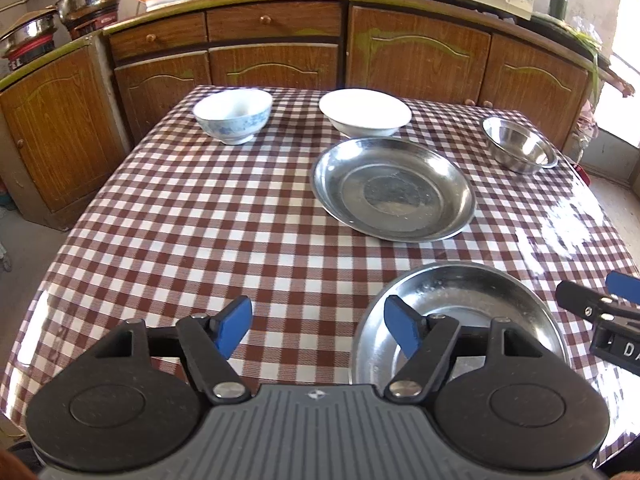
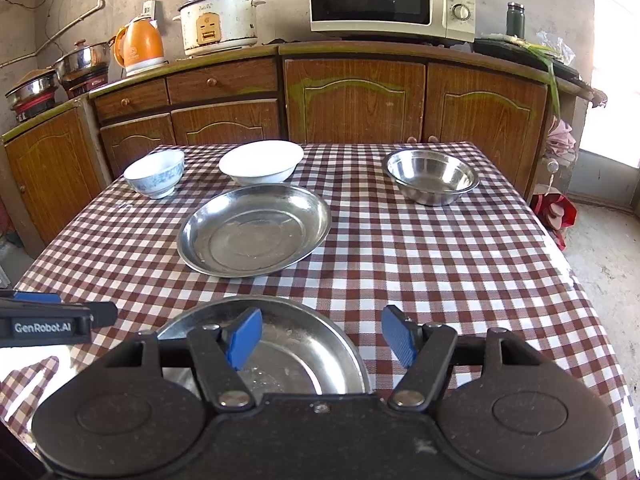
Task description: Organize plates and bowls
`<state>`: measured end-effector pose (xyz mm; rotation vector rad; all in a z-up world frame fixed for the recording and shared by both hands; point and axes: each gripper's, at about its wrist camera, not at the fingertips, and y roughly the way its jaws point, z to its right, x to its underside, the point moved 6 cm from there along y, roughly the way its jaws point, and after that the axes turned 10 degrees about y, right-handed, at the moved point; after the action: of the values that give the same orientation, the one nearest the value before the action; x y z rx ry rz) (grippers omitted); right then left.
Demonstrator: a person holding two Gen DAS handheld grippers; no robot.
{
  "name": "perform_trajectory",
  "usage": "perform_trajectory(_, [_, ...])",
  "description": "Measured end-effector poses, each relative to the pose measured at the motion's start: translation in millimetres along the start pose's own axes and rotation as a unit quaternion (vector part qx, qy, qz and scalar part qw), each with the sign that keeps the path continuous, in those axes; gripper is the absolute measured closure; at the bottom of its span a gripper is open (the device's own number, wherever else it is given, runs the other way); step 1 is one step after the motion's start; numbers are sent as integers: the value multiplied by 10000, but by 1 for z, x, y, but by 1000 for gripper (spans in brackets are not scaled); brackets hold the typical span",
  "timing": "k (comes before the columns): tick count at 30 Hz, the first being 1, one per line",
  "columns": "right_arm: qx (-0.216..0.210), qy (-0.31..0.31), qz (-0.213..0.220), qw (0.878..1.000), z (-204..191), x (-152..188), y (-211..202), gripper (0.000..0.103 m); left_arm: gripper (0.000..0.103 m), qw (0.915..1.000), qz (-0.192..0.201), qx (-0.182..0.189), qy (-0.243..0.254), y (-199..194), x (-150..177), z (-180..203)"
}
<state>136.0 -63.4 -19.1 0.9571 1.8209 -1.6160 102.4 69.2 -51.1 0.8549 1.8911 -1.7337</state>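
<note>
Near steel plate [image 2: 280, 344], grippers off.

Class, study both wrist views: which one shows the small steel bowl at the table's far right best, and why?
The right wrist view. There the steel bowl sits fairly central, large, with its whole rim and inside plain. In the left wrist view the same bowl is pushed towards the right edge, smaller and warped by the fisheye lens, though still uncovered.

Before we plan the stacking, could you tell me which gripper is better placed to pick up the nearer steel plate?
Probably the right gripper: open, with the nearer steel plate partly between its fingers. The left gripper hangs open mostly over checked tablecloth, the plate at its right finger.
</note>
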Motion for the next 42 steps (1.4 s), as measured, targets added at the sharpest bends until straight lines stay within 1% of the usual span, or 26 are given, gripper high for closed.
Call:
perform_trajectory(8, [-28, -94, -121, 9999, -13, 1, 11, 24, 27, 9998, 114, -75, -122, -9, -5, -12])
perform_trajectory(20, [10, -74, -10, 10000, -20, -18, 12, 24, 26, 9995, 197, -65, -226, -8, -12, -21])
perform_trajectory(32, [25, -51, 10, 10000, -18, -34, 26, 24, 26, 9993, 139, -95, -329, 5, -21, -28])
perform_trajectory(42, [-70, -50, 16, 10000, -21, -43, 39, 24, 26, 9994, 35, -94, -331, 22, -28, -30])
